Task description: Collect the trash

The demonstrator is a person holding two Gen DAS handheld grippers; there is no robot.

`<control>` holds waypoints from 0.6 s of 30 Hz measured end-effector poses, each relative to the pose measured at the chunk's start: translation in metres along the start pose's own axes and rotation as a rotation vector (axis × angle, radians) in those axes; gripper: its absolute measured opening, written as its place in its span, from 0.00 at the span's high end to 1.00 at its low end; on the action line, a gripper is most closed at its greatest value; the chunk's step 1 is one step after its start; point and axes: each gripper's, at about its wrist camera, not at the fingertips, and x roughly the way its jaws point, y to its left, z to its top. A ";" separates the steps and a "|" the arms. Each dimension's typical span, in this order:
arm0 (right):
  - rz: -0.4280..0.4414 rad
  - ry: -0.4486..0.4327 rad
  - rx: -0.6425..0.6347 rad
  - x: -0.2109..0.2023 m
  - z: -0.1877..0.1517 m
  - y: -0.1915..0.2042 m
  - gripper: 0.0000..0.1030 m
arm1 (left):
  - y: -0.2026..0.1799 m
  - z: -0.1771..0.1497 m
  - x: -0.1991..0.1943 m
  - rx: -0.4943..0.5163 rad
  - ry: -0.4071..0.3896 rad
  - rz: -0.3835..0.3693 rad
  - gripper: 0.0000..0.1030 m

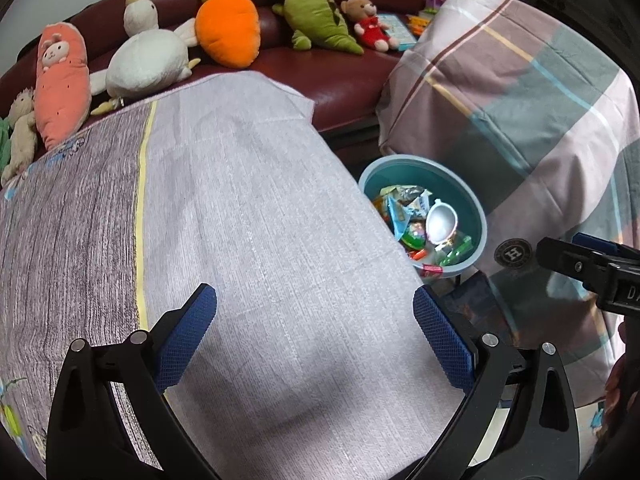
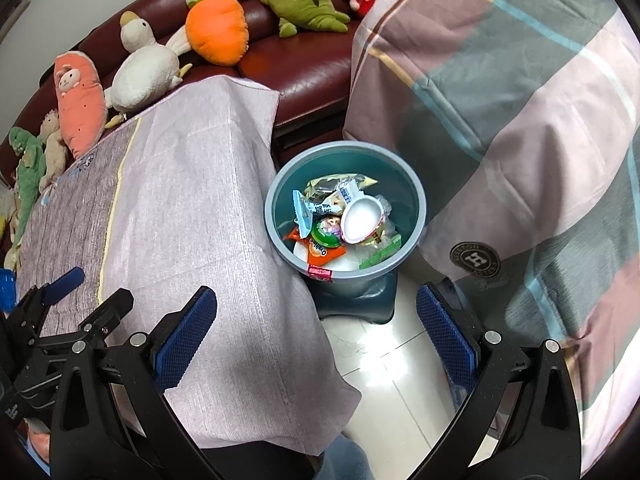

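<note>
Trash fills the bin at the centre of the right wrist frame: wrappers, an orange packet and a white cup lying on top. The bin stands on pale floor tiles, between the cloth-covered table at left and a plaid sheet draped at right. In the left wrist frame the same bin sits at centre right, partly hidden behind the table edge, with the trash and cup inside.

Both grippers are spread wide with nothing between the blue pads. The left gripper hovers over the bare cloth at the bottom of its frame; it also shows at the lower left of the right wrist frame. The right gripper hangs at the bottom of its frame, over the table corner and the tiles, near the bin; part of it enters at the right edge of the left wrist frame.

Plush toys line a dark red sofa along the top of both frames, among them an orange carrot, a white goose and a green dinosaur.
</note>
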 end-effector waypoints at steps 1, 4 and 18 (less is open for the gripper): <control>-0.003 0.003 0.004 0.003 0.001 -0.001 0.07 | 0.001 0.000 0.002 -0.003 0.003 -0.001 0.04; -0.012 0.013 0.005 0.010 0.002 0.000 0.07 | 0.004 0.000 0.006 -0.006 0.005 0.005 0.04; -0.025 0.059 0.008 0.038 0.006 0.006 0.07 | 0.010 -0.003 0.028 -0.011 0.037 0.032 0.04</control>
